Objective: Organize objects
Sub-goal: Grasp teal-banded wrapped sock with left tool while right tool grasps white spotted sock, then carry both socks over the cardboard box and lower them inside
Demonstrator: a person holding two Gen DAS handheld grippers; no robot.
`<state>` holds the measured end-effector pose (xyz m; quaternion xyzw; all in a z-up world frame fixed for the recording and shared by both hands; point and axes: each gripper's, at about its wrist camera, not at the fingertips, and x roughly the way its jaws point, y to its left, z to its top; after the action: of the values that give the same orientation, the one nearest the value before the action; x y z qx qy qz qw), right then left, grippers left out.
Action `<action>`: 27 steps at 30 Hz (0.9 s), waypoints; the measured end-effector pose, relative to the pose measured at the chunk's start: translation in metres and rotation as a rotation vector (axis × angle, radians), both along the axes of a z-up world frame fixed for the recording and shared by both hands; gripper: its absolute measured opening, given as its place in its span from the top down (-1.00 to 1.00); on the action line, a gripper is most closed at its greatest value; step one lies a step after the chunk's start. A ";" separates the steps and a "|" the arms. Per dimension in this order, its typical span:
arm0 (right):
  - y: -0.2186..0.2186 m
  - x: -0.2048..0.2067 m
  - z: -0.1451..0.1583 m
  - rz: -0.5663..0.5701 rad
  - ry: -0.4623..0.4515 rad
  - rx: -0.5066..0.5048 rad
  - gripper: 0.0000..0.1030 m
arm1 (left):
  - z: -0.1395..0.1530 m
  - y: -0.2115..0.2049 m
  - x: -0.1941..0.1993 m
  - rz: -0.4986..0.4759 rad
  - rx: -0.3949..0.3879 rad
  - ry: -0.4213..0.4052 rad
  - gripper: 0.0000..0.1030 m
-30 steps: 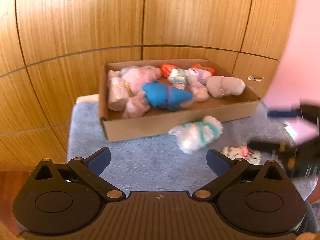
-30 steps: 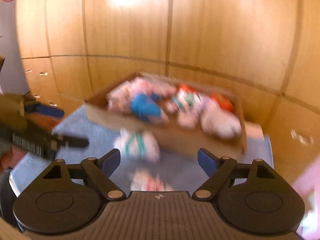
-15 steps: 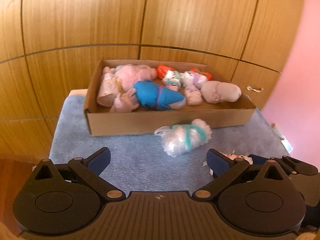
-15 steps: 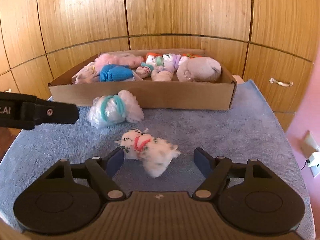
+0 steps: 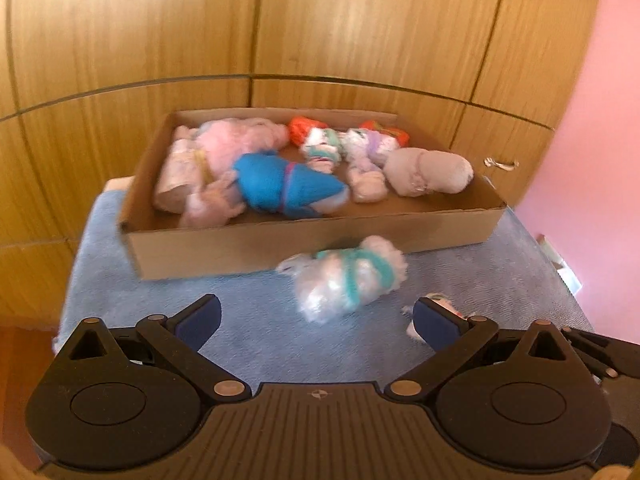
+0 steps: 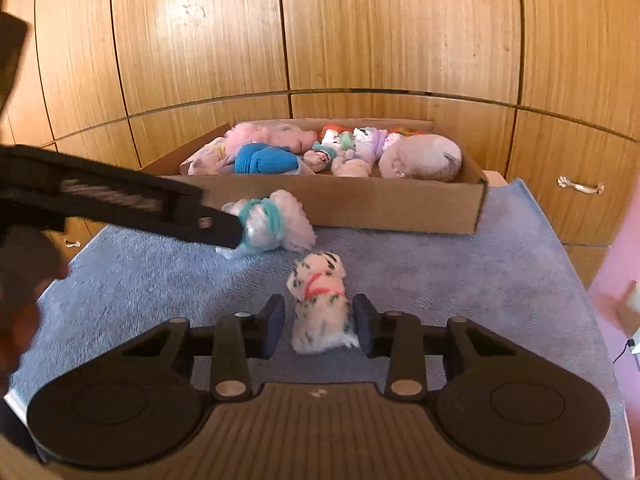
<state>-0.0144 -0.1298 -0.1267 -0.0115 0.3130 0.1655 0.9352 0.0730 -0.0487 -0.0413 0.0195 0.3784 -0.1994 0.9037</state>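
L claw (image 5: 316, 316) is hanging wide open over the blue towel (image 5: 248, 332) covering the worktop, nothing btwn its pads. In the L wrist view, the white fluffy bundle w/ teal bands (image 5: 346, 276) is lying at approx 12 o'clock from that claw, a bit right of centre, long axis running roughly 8-to-2 o'clock, just beside the front wall of the cardboard box (image 5: 304, 244); can't tell if touching. The open box is sitting beyond it at 12 o'clock against the wooden cabinet doors (image 5: 360, 28), long side running left-right, holding soft bundles: pink fluffy one (image 5: 240, 140) at back left, blue one w/ a pink band (image 5: 284, 188) in front of it, grey-pink one (image 5: 428, 170) at the right end, small orange and white/purple ones behind.

In the R wrist view, the L claw's black arm is coming in from 9 o'clock, its tip overlapping the teal-banded bundle's left end. R claw (image 6: 319, 330) is closing on the white spotted bundle w/ red band (image 6: 320, 300); bundle is sitting btwn the pads, near end pinched, long axis pointing 12 o'clock toward the box, lying on the towel. Nothing is standing btwn it and the box wall. Pink wall (image 6: 624, 264) is at 3 o'clock.
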 end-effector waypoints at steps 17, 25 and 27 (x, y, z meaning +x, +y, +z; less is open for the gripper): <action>-0.011 0.009 -0.006 0.087 0.018 0.028 0.55 | -0.025 -0.026 0.032 0.022 -0.081 0.041 -0.40; -0.028 -0.005 -0.002 0.066 0.026 0.059 0.57 | -0.011 -0.010 0.013 0.026 -0.100 0.023 -0.29; -0.034 -0.009 0.003 0.065 0.015 0.061 0.57 | -0.003 -0.003 0.005 0.023 -0.094 0.003 -0.29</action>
<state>-0.0235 -0.1636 -0.1241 0.0083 0.3140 0.2052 0.9269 0.0775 -0.0521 -0.0439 -0.0277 0.3702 -0.2068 0.9052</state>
